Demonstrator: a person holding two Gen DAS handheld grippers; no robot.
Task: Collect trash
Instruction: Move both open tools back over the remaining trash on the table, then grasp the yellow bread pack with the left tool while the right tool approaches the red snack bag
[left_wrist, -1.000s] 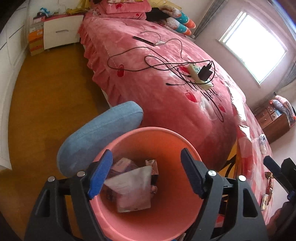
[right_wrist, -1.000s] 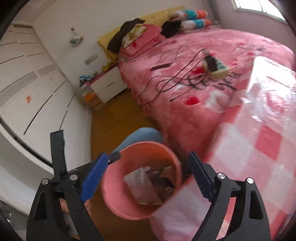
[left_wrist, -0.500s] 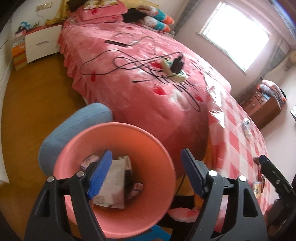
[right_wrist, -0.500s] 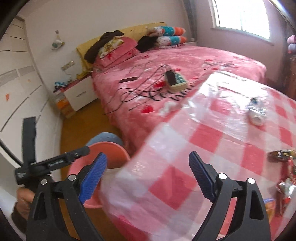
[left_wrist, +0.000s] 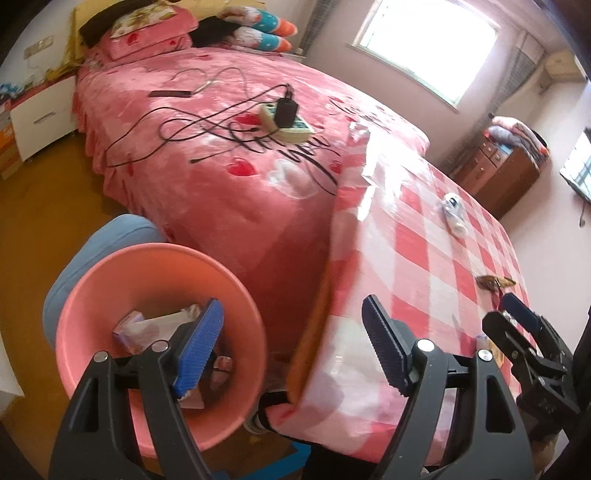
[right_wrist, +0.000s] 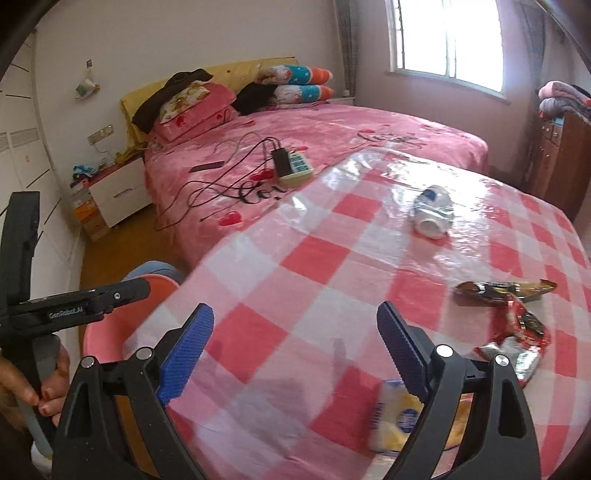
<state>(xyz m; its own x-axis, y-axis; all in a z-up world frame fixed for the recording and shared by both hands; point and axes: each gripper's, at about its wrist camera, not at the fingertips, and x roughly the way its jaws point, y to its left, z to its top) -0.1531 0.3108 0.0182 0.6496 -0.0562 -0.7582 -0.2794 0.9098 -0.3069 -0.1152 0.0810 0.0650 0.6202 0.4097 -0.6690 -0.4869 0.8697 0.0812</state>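
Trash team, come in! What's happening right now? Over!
Both grippers, left and right, open, empty. Wrappers, bottle on table. Bin beside it. Nothing blocking.

Your left gripper (left_wrist: 291, 345) has a matte black frame of triangular open-webbed arms, each fastened with two round silver screw heads. Its fingers (left_wrist: 199, 347) carry blue ribbed pads with a serrated inner face. Your right gripper (right_wrist: 295, 354) is built alike: black arms, silver screws, blue ribbed pads. In the right wrist view the left unit's black side bar bears white lettering reading "GenRoboLAI". Your hand (right_wrist: 44, 387) grips a grey handle beneath it.
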